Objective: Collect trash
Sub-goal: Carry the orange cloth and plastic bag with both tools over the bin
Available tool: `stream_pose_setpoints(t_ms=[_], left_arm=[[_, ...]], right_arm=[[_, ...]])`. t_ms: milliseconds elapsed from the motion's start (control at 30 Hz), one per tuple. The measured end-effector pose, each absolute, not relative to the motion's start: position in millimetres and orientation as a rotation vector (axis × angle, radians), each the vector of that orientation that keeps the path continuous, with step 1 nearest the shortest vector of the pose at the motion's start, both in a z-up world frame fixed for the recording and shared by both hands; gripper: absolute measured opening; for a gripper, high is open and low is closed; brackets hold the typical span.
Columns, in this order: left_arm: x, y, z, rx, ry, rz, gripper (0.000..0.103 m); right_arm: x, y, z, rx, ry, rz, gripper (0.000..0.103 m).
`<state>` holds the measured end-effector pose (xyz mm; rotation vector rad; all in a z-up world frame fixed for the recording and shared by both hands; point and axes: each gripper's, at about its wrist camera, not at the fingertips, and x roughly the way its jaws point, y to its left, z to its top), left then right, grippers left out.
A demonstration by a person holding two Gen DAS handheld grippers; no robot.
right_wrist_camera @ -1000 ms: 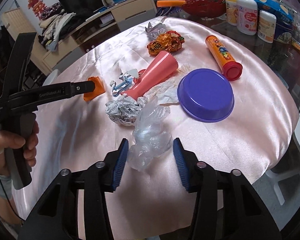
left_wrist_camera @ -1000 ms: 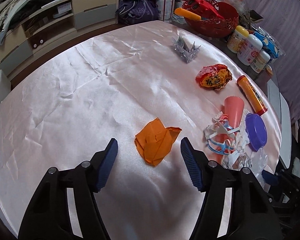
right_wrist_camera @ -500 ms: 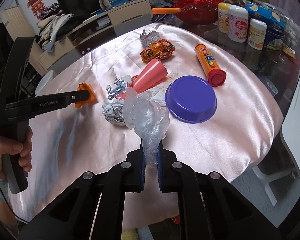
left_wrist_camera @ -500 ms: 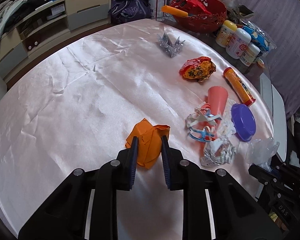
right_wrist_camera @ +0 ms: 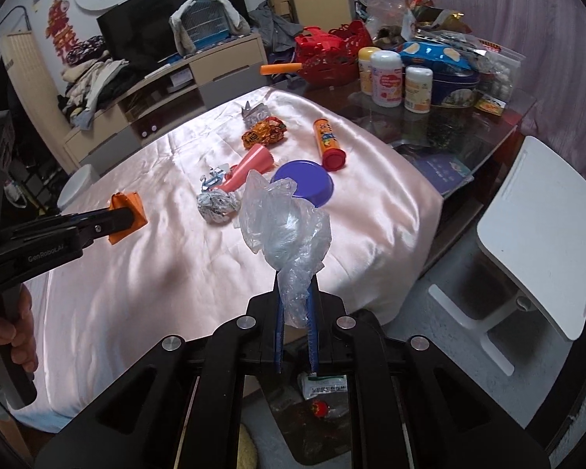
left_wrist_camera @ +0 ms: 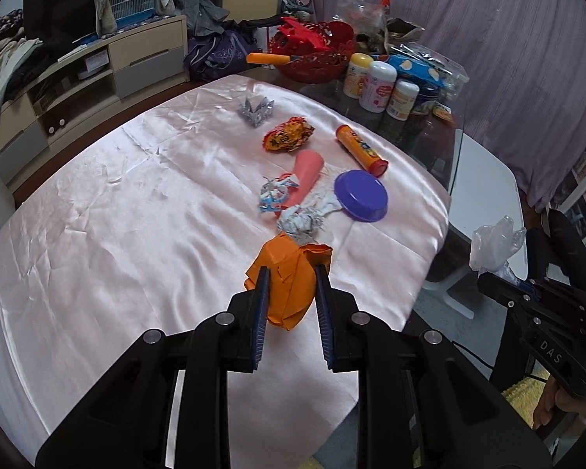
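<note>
The red openwork plastic basket [right_wrist_camera: 334,64] at the far edge of the table [left_wrist_camera: 97,234] holds a red toy-like thing and an orange stick that reaches out over its rim. The purple round plastic bowl [left_wrist_camera: 361,195] lies upside down on the pink satin cloth, so its inside is hidden.

The left gripper [left_wrist_camera: 291,273] is clamped on the crumpled orange paper [left_wrist_camera: 289,273] and holds it above the cloth. The right gripper [right_wrist_camera: 296,293] is pressed together on the crumpled clear plastic bag [right_wrist_camera: 285,226], off the table's near edge; the bag hides part of the bowl.

The letters "GenRobot.AI" stand on the left gripper's side and "DAS" on the right one's. The print on the orange tube with red cap [right_wrist_camera: 328,142] and on the white bottles [right_wrist_camera: 386,78] is too small to read.
</note>
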<state>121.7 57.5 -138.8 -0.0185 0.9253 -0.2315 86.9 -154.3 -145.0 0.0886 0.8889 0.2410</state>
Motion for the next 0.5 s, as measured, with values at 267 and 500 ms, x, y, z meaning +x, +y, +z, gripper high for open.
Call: stream_pose_setpoints(t_ms=[267, 500], left_arm=[[76, 13, -142, -0.01, 0.933, -0.307, 0.021], [53, -26, -157, 0.018, 0.958, -0.364, 0.022]], right_arm=[[42, -199, -144, 0.125, 0.879, 0.161, 0.011], [17, -235, -162, 0.188, 0.908, 0.127, 0.011]])
